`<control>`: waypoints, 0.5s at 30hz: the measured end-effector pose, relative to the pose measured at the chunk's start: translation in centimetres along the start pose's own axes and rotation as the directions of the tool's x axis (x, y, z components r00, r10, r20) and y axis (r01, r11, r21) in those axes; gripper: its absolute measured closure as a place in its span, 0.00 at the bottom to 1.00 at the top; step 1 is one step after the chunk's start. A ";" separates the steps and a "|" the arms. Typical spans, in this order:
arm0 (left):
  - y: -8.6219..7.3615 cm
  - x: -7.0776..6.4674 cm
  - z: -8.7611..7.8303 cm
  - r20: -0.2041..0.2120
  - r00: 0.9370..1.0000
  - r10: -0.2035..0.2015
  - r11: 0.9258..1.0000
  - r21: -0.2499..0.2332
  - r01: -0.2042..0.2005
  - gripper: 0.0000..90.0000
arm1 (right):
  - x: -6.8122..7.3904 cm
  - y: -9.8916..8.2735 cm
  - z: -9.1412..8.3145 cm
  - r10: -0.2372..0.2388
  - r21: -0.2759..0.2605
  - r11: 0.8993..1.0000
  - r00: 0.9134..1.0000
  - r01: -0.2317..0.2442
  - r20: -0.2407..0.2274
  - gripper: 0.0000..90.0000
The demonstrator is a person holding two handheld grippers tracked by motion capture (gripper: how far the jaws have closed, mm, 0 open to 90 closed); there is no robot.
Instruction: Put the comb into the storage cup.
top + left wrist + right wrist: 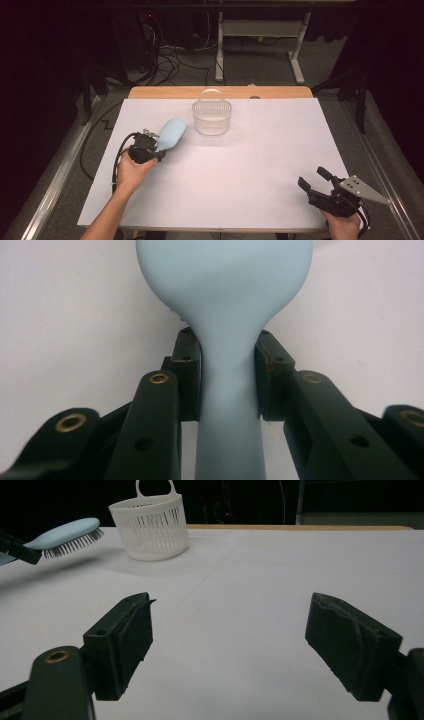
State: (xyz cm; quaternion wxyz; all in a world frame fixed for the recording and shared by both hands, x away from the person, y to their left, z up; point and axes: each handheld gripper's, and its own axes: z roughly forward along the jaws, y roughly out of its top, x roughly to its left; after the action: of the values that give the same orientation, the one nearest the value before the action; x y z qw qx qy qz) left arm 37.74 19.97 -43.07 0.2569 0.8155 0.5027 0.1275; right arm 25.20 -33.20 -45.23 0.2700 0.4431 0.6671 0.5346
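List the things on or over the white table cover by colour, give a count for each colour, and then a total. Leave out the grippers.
Light blue: 1, the hairbrush, held off the table cover in the jaws of the left gripper
White: 1, the slotted plastic basket with a handle
Total: 2

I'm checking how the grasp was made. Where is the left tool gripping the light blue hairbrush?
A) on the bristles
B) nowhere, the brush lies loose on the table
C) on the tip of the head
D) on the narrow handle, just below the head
D: in the left gripper view the left tool has its pads pressed on either side of the narrow handle of the hairbrush, just below the wide head.
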 end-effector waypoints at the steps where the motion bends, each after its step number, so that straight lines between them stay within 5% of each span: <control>1: -0.1 -0.1 -0.2 0.001 1.000 0.004 1.000 -0.009 -0.004 0.76 | 0.0 0.0 0.0 0.001 0.000 1.000 1.000 -0.001 0.000 0.22; 15: -0.4 -1.5 -1.2 0.041 0.998 0.040 0.997 -0.061 -0.038 0.76 | 0.1 0.0 0.1 0.002 -0.003 1.000 1.000 -0.001 0.002 0.22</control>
State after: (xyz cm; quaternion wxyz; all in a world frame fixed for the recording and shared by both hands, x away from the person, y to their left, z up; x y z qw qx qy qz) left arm 36.13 19.16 -42.19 0.2892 0.8196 0.4771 0.1301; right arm 25.25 -33.10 -45.23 0.2711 0.4438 0.6655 0.5354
